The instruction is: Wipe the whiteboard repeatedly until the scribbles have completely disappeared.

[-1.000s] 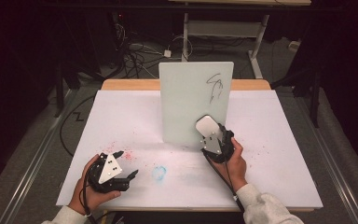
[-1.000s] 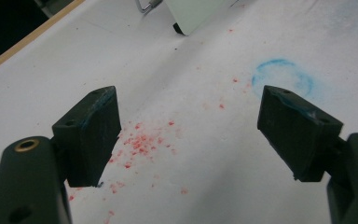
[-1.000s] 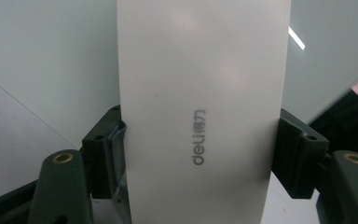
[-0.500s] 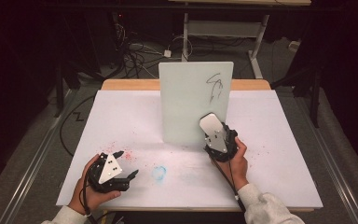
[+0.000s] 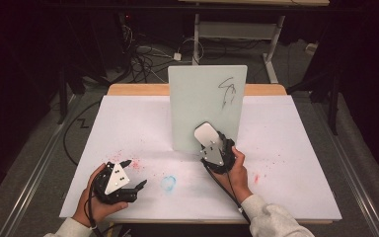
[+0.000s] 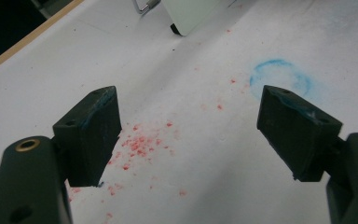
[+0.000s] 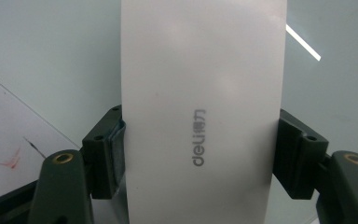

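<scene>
At the bottom of the high view, lower left, the left gripper [image 5: 137, 174] rests low over the white paper-covered table [image 5: 296, 148], its black jaws standing well apart with nothing between them. In the left gripper view, scattered red specks [image 6: 140, 144] lie on the white sheet between the jaws, and a faint blue ring-shaped smear [image 6: 282, 79] sits just beyond the jaw on the right of the frame. Right of centre in the high view, the right gripper [image 5: 208, 136] is clamped on a flat white rounded-rectangular plastic eraser [image 5: 206, 134]; in the right gripper view, the eraser [image 7: 203, 116] rises between the two pads, which press on its long edges, grey "deli" lettering running up its face. Its upper end lies against the lower part of the pale upright whiteboard panel [image 5: 197, 98] at frame centre. A black scribble [image 5: 228, 90] marks the panel's upper right corner
</scene>
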{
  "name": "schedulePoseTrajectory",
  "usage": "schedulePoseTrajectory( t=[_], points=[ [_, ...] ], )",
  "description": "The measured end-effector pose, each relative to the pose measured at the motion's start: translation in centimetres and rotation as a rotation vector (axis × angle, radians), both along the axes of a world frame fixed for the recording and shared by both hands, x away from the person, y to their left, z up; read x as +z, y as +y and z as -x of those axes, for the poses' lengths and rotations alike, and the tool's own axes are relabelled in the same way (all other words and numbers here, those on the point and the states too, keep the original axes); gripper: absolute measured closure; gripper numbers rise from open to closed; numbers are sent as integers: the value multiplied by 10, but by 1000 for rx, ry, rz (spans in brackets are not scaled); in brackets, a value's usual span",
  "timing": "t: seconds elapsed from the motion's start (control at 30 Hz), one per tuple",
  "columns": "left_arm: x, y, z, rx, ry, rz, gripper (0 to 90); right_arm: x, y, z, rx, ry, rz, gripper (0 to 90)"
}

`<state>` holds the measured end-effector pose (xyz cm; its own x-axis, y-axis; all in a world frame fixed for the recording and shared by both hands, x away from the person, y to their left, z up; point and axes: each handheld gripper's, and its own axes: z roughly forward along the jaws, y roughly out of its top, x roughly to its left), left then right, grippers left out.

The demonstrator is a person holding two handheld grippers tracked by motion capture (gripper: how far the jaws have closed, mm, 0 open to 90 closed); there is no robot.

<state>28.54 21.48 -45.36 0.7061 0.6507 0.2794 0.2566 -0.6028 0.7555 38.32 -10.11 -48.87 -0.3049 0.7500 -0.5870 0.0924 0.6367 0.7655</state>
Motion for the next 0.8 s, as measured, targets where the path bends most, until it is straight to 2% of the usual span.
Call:
schedulePoseTrajectory(
  t=[0.17,0.23,0.37,0.43,0.53,0.63,0.7,0.77,0.8],
  points=[
    [1,1,1,3,-6,3,208,0,-8,0,-16,-7,14,311],
    [1,1,1,4,-6,4,208,2,-15,-1,-27,-5,-4,311],
    [1,1,1,3,-6,2,208,7,-34,-4,-81,-17,-56,311],
    [1,1,1,3,-7,1,208,12,-44,-5,-107,-13,-106,311],
    [1,0,1,3,-8,1,208,15,-49,-6,-114,-7,-119,311],
    [1,0,1,0,-6,-2,208,14,-49,-6,-113,-2,-110,311],
    [1,0,1,-1,-5,-2,208,12,-46,-5,-99,23,-70,311],
    [1,0,1,-2,-4,-1,208,6,-42,-3,-74,46,5,310],
    [1,0,1,-2,-4,-1,208,3,-39,-2,-61,43,25,311]
  ],
)
